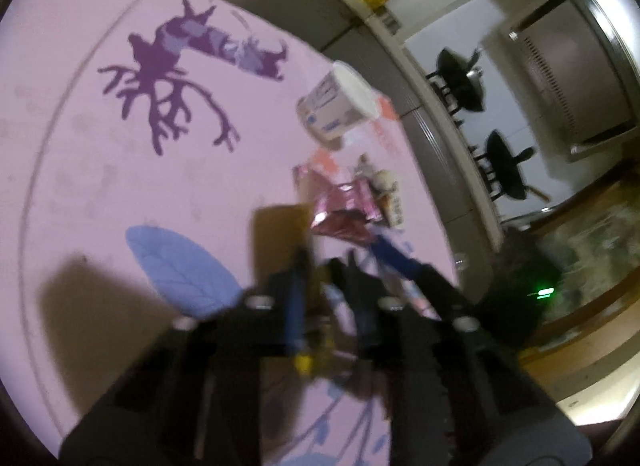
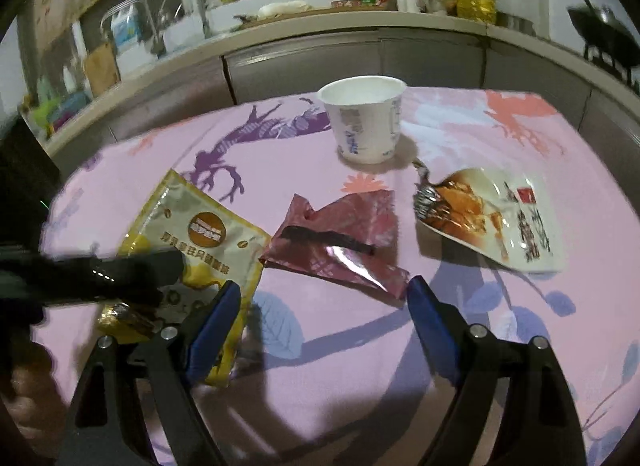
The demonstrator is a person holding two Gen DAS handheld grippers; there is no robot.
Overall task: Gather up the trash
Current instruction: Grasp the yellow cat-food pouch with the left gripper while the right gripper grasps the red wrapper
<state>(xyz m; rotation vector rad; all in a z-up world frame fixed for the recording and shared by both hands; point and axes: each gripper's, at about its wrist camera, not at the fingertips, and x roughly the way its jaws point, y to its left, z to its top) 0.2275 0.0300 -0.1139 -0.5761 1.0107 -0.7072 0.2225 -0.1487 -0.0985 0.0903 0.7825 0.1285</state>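
Note:
On the pink tablecloth (image 2: 320,366) lie a yellow snack wrapper (image 2: 208,238), a crumpled maroon foil wrapper (image 2: 344,238) and a white food pouch (image 2: 492,217). A white paper cup (image 2: 366,121) stands behind them. My right gripper (image 2: 324,298) is open, just in front of the maroon wrapper. My left gripper (image 2: 160,270) reaches in from the left and is shut on the yellow wrapper's lower edge. In the left wrist view the left gripper (image 1: 340,250) pinches the yellow wrapper (image 1: 280,234), with the maroon wrapper (image 1: 344,205) and the cup (image 1: 340,105) beyond.
A kitchen counter (image 2: 320,25) crowded with bottles, a sink and an oil jug runs behind the table. A stove with woks (image 1: 480,113) is at the right. The table's far edge (image 2: 440,89) is just behind the cup.

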